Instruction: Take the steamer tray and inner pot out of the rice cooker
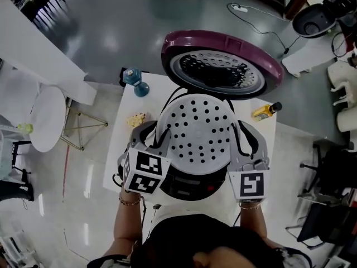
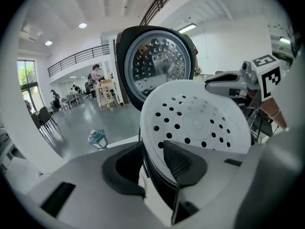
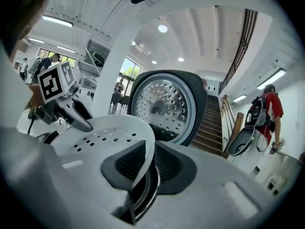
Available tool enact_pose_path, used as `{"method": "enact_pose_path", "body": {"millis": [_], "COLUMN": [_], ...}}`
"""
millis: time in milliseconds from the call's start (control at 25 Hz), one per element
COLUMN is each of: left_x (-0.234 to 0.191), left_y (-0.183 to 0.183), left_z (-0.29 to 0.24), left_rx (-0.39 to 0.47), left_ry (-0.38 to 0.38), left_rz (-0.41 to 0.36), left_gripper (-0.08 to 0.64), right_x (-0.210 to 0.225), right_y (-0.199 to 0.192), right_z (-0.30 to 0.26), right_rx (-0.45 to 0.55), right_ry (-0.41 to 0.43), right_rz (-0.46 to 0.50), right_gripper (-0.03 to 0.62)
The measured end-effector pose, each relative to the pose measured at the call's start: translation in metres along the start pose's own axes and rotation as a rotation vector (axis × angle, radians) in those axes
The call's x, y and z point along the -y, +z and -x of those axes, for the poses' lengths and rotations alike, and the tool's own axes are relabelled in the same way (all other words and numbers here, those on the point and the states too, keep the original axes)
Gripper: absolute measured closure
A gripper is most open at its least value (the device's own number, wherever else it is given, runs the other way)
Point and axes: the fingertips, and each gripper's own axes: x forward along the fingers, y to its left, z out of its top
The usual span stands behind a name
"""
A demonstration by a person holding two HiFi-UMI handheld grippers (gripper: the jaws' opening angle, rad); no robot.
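The white perforated steamer tray (image 1: 199, 132) hangs over the rice cooker's dark body (image 1: 189, 187), held at both sides. My left gripper (image 1: 158, 137) is shut on the tray's left rim, which sits between the dark pads (image 2: 183, 162) in the left gripper view. At the opposite rim my right gripper (image 1: 240, 141) is shut on the tray (image 3: 112, 135). A dark, shiny pot rim (image 3: 145, 194) shows just under the tray inside both sets of jaws; whether it is gripped too I cannot tell. The tray (image 2: 198, 123) looks tilted.
The cooker's maroon lid (image 1: 223, 66) stands open behind the tray. On the white table (image 1: 118, 163) are a blue object (image 1: 135, 81) at the back left, a crumpled yellowish bit (image 1: 135, 119) and a yellow bottle (image 1: 266, 110) at the right. A round white side table (image 1: 47, 119) stands to the left.
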Motion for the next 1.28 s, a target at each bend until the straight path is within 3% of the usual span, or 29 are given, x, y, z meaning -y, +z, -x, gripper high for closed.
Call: {"method": "enact_pose_path", "body": {"millis": [360, 640, 720, 1000, 1280], "left_x": [0.021, 0.064, 0.081, 0.165, 0.242], "left_y": [0.019, 0.048, 0.053, 0.077, 0.072], "left_z": [0.038, 0.068, 0.075, 0.087, 0.078], "left_rx": [0.094, 0.186, 0.211, 0.257, 0.203], "left_ry": [0.001, -0.035, -0.036, -0.089, -0.091], "left_rz": [0.023, 0.035, 0.036, 0.044, 0.035], "left_gripper": [0.454, 0.469, 0.472, 0.476, 0.469], "right_x": [0.006, 0.032, 0.042, 0.093, 0.135], "right_y": [0.018, 0.017, 0.007, -0.016, -0.059], "right_z": [0.038, 0.086, 0.102, 0.164, 0.207], "right_rx": [0.061, 0.073, 0.035, 0.006, -0.031], "right_ry": [-0.030, -0.052, -0.051, -0.073, -0.018], "right_rz": [-0.033, -0.038, -0.007, -0.029, -0.175], "right_gripper": [0.526, 0.526, 0.526, 0.532, 0.546]}}
